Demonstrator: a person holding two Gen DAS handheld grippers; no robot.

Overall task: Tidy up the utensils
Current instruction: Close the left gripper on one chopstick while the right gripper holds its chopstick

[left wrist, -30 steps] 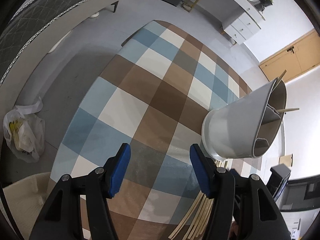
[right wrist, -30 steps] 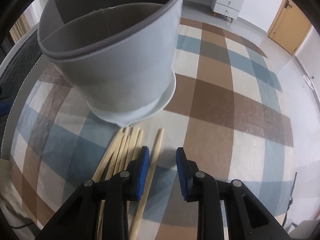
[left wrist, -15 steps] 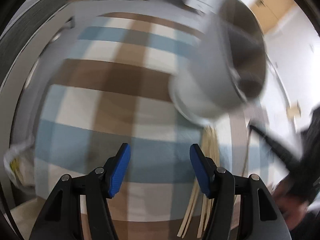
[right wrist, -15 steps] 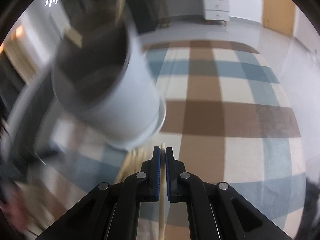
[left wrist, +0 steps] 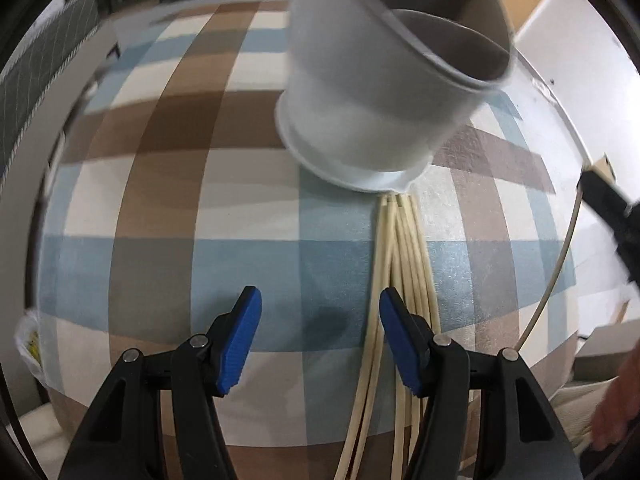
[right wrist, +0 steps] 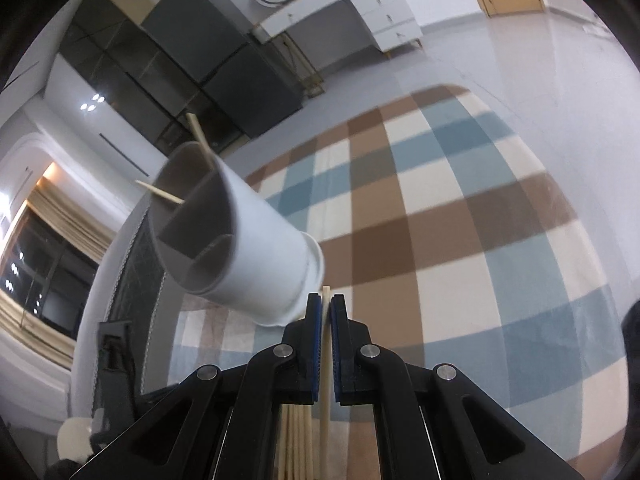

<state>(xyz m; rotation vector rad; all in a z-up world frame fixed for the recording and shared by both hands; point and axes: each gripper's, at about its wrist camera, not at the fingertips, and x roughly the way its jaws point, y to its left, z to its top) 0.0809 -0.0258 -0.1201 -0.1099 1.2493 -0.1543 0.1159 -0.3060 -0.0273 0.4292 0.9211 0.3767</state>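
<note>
A white divided utensil holder (left wrist: 380, 92) stands on the checked tablecloth (left wrist: 192, 208). A bundle of pale wooden chopsticks (left wrist: 404, 264) lies in front of its base. My left gripper (left wrist: 320, 312) hovers open above the cloth, holding nothing, and its right finger (left wrist: 400, 340) is over the bundle's edge. My right gripper (right wrist: 326, 304) is shut on a single chopstick (right wrist: 325, 408), raised off the table beside the holder (right wrist: 248, 248). In the left wrist view that chopstick (left wrist: 560, 264) hangs at the far right. Two chopsticks (right wrist: 198, 134) lean inside the holder.
The round table's edge (left wrist: 52, 184) curves along the left. A plastic bag (left wrist: 28, 344) sits on the floor below it. A person's hand (left wrist: 616, 412) shows at lower right. Behind the table stand a dark cabinet (right wrist: 224, 60) and white drawers (right wrist: 384, 12).
My right gripper shut on one chopstick from the bundle and lifted it, rolling as it rose. My left gripper swung over towards the bundle and stayed open.
</note>
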